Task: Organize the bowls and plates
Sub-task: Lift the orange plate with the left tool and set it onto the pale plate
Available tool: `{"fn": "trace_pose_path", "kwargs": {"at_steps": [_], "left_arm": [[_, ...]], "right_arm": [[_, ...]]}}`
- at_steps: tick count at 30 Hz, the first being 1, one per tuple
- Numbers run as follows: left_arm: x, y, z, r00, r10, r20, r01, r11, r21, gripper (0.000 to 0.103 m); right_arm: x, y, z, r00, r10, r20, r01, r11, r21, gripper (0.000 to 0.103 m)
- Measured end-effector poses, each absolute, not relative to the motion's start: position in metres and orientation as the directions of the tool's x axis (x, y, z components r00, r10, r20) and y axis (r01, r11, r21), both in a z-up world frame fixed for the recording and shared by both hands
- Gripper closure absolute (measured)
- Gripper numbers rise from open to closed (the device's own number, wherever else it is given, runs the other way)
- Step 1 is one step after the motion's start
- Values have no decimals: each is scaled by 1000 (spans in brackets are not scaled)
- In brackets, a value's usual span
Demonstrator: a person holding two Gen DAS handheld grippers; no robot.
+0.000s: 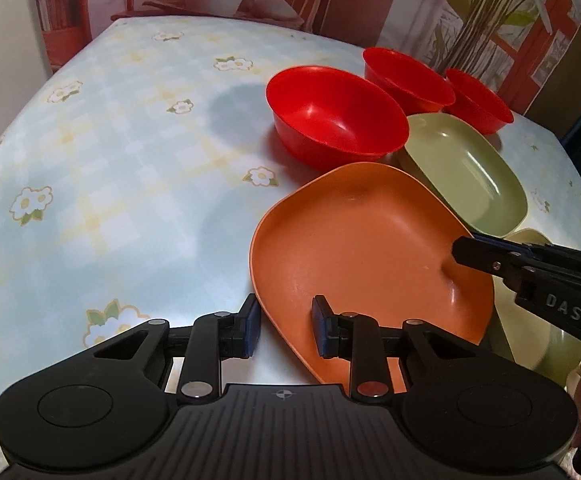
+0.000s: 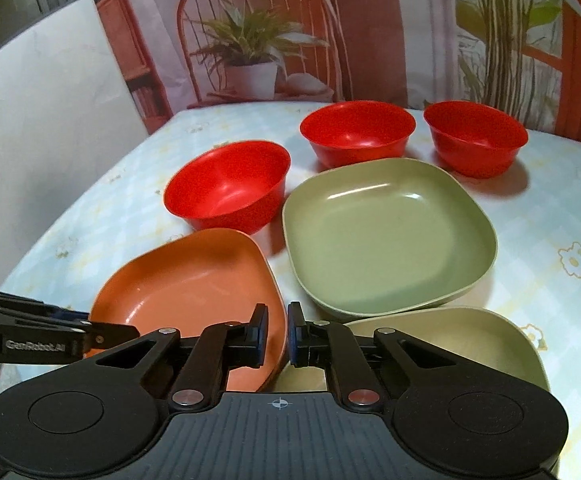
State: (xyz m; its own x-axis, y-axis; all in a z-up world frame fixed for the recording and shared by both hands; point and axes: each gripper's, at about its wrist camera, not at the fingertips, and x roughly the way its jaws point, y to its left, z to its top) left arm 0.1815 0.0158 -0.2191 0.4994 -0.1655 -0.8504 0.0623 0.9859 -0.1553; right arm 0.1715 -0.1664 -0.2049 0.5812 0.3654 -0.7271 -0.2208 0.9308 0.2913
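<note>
Surface: floral checked tablecloth (image 2: 550,216), printed plant backdrop (image 2: 258,52) behind | left gripper (image 1: 284,326) spread astride near rim of tilted orange square plastic plate (image 1: 354,248) | right gripper (image 2: 278,334) pinching plate's right rim | right view only: cream plate (image 2: 470,332) whole | nearby: green plate (image 2: 386,236), three red bowls (image 2: 230,188).

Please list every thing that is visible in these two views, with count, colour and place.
bowls: 3, red, far half of the table; one on the left, two behind
orange plate: 1, near left, tilted, between the grippers
green plate: 1, centre, flat
cream plate: 1, near right
tablecloth: 1, pale blue, white flowers
printed backdrop: 1, behind the table
left gripper: open, astride the orange plate's rim
right gripper: narrow gap, at the plate's opposite rim
</note>
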Motion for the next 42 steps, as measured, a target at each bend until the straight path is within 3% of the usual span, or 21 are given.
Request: {"fn": "trace_pose_path", "kwargs": {"at_steps": [24,33,42], "left_arm": [[180,-8,-186,569,-192,-799,178,978,-108,74],[217,-51,-174,564,-262,-783,278,953,-119,74],[259,-91,-195,475,-320,-820,309,933,-185,73]], "right_arm": [[149,-203,-177,696,393,-601,-159,901,405,93],[158,-258,-176,757,314,-573,-50,903,428,93],[176,-300,-184,763,220,-608,32,926,376,93]]}}
